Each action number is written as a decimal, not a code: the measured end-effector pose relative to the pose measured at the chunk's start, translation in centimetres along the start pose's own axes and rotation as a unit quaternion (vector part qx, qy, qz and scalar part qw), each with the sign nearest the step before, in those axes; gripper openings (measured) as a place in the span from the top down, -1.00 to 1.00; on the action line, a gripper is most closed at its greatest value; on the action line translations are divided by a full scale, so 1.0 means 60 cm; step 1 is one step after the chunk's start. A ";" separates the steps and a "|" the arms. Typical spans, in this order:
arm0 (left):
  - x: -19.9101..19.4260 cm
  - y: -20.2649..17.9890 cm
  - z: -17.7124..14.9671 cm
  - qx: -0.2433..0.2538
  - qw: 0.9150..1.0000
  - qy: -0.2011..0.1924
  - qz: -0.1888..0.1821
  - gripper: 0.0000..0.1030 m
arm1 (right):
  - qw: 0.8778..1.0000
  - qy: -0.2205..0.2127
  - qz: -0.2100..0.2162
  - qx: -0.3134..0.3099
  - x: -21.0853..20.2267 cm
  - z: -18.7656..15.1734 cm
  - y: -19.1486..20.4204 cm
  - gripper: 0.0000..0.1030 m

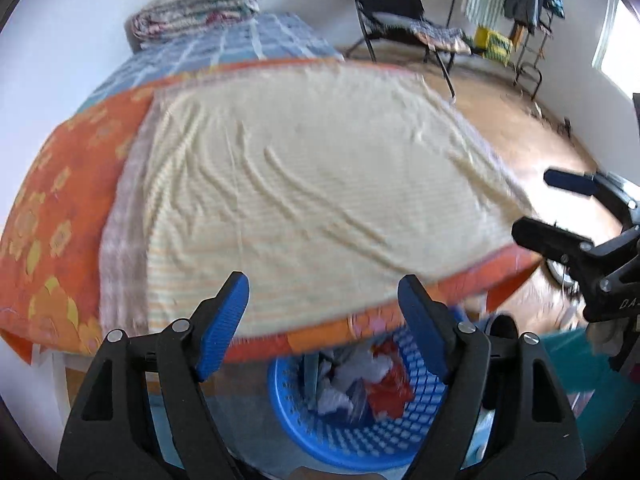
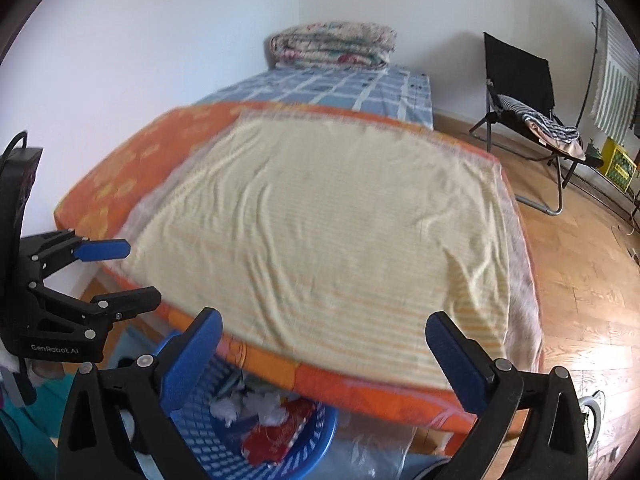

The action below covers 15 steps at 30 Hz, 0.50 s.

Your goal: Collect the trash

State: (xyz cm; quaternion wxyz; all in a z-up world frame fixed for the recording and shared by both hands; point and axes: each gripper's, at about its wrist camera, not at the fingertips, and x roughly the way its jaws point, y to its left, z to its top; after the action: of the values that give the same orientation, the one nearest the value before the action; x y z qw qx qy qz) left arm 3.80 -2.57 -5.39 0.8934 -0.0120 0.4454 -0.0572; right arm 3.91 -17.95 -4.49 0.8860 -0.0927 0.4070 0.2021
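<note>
Left gripper [image 1: 322,320] and right gripper [image 2: 324,354], jaws wide apart and empty, above blue basket [image 1: 404,436] of trash [image 1: 390,390], beside bed [image 2: 320,220]

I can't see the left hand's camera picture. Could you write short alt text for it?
A blue basket holding crumpled white and red trash sits on the floor below the open, empty left gripper. Beyond it is a bed with a pale yellow cover; the right gripper shows at the right edge, also open.
</note>
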 end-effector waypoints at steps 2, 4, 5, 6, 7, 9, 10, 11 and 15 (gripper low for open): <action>-0.013 0.002 0.021 -0.008 1.000 -0.018 0.002 -0.56 | 1.000 -0.006 0.001 0.007 -0.003 0.015 -0.010 -1.00; -0.025 0.005 0.040 -0.015 0.999 -0.036 0.007 -0.60 | 1.000 -0.015 0.001 0.015 -0.008 0.033 -0.021 -1.00; -0.031 0.008 0.049 -0.020 0.999 -0.045 0.009 -0.62 | 1.000 -0.018 0.001 0.017 -0.010 0.038 -0.026 -1.00; -0.037 0.010 0.055 -0.025 0.998 -0.054 0.009 -0.64 | 1.000 -0.023 0.001 0.021 -0.013 0.046 -0.031 -1.00; -0.043 0.011 0.062 -0.032 0.997 -0.063 0.011 -0.66 | 0.999 -0.026 0.001 0.025 -0.016 0.053 -0.036 -0.99; -0.059 0.016 0.076 -0.046 0.995 -0.084 0.015 -0.74 | 0.999 -0.032 0.000 0.032 -0.022 0.065 -0.045 -1.00; -0.065 0.016 0.079 -0.050 0.994 -0.091 0.017 -0.76 | 0.999 -0.035 0.001 0.033 -0.024 0.069 -0.048 -1.00; -0.070 0.014 0.082 -0.051 0.994 -0.098 0.020 -0.79 | 0.999 -0.037 0.002 0.034 -0.025 0.074 -0.051 -1.00; -0.092 0.009 0.090 -0.049 0.991 -0.123 0.035 -0.80 | 0.998 -0.043 0.006 0.036 -0.032 0.090 -0.059 -1.00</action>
State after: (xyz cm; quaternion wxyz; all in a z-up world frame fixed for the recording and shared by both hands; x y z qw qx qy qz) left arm 4.86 -1.58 2.23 0.9413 -0.0471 0.3342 -0.0025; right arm 8.00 -19.89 0.49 0.9039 -0.0497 0.3765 0.1967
